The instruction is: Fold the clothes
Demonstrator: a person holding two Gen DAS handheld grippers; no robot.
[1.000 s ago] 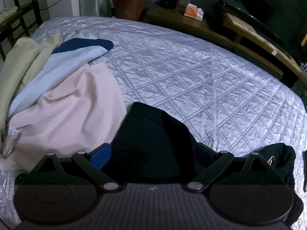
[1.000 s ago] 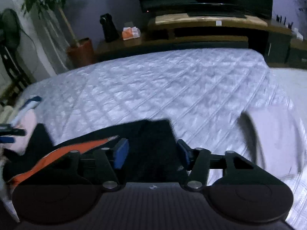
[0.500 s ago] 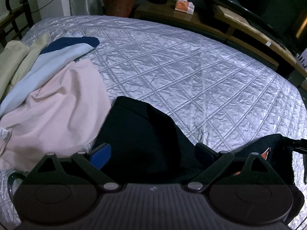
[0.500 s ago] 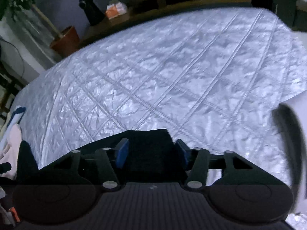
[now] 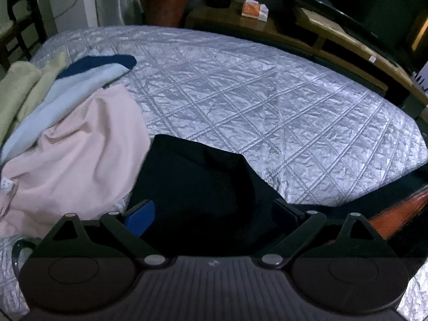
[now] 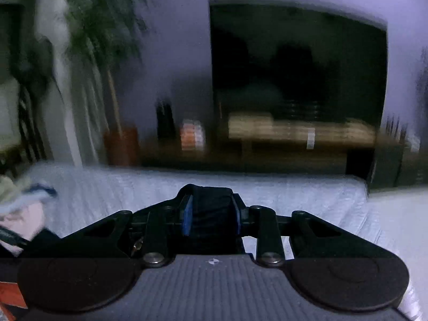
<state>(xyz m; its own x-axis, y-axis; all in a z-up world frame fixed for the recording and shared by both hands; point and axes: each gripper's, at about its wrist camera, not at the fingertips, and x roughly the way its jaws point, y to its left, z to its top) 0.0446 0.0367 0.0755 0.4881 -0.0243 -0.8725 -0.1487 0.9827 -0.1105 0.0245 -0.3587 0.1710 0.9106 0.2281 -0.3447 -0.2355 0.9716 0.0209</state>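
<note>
**Left wrist view clear, right wrist view blurred: black garment held at both ends**

Left wrist view: sharp. Left gripper [image 5: 212,212] has its jaws wide apart, with the black garment [image 5: 198,182] bunched between them; whether the fingers actually pinch the cloth cannot be told. The garment lies on the near part of the silver quilted bedspread [image 5: 267,107] and runs off to the right, where an orange stripe [image 5: 396,212] shows. To the left, touching the garment's edge, lies a pile of clothes: pink [image 5: 72,160] nearest, then light blue, navy and pale green.

Right wrist view: smeared by motion, pointing level across the bed at a television [image 6: 297,61], a wooden shelf and a potted plant [image 6: 107,40]. Only this view shows the right gripper [image 6: 212,214]: jaws drawn close together, clamped on a thick fold of the black garment, lifted above the bedspread. The clothes pile appears far left, blurred.

Garment: black, creased, no shape readable.
</note>
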